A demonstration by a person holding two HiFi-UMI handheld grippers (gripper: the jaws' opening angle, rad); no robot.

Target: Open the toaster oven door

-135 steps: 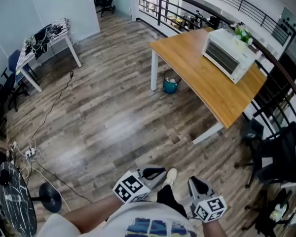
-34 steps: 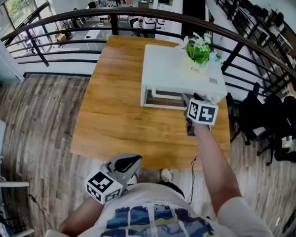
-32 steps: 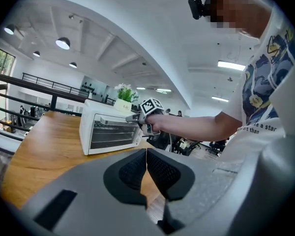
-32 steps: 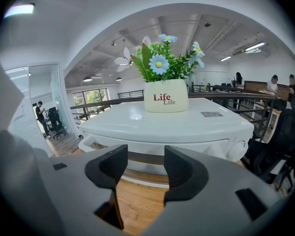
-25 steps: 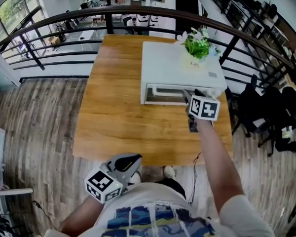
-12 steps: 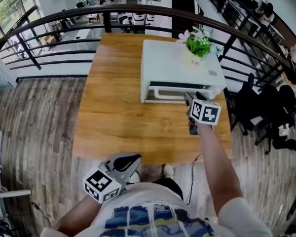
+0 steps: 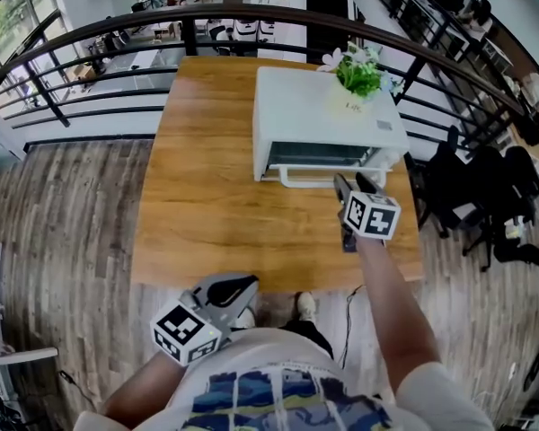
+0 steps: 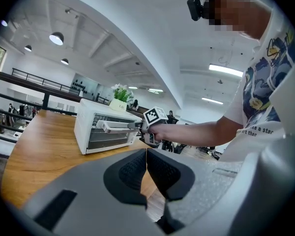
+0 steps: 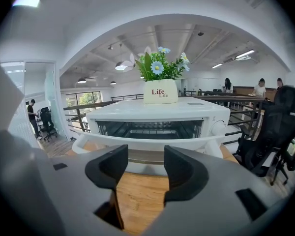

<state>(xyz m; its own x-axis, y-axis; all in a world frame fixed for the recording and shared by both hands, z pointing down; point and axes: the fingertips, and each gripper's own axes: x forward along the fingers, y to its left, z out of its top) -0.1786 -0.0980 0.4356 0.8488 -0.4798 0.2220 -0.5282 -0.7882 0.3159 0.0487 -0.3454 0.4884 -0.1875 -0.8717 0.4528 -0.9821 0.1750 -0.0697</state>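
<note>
Oven [image 7: 323,119] sits at the desk's [image 7: 207,196] far right corner. Only the right gripper view shows us the door [image 9: 140,157] tipped ajar with the rack visible. Right tool [image 9: 145,163] is spread and empty, just short of the handle [image 9: 147,141]. Left gripper view: left tool [image 8: 146,157] pressed closed, empty.

Bright, even indoor light, bent by fisheye lenses.
Ceiling lamps [image 8: 56,37] and a strip light [image 8: 231,71] glow overhead; the tabletop [image 7: 207,196] carries only soft shadows, and the white toaster oven [image 7: 296,115] nearly washes out. The railing [image 7: 90,34] bows near the borders, both gripper views fade to black corners, and their nearest foreground looks soft.
</note>
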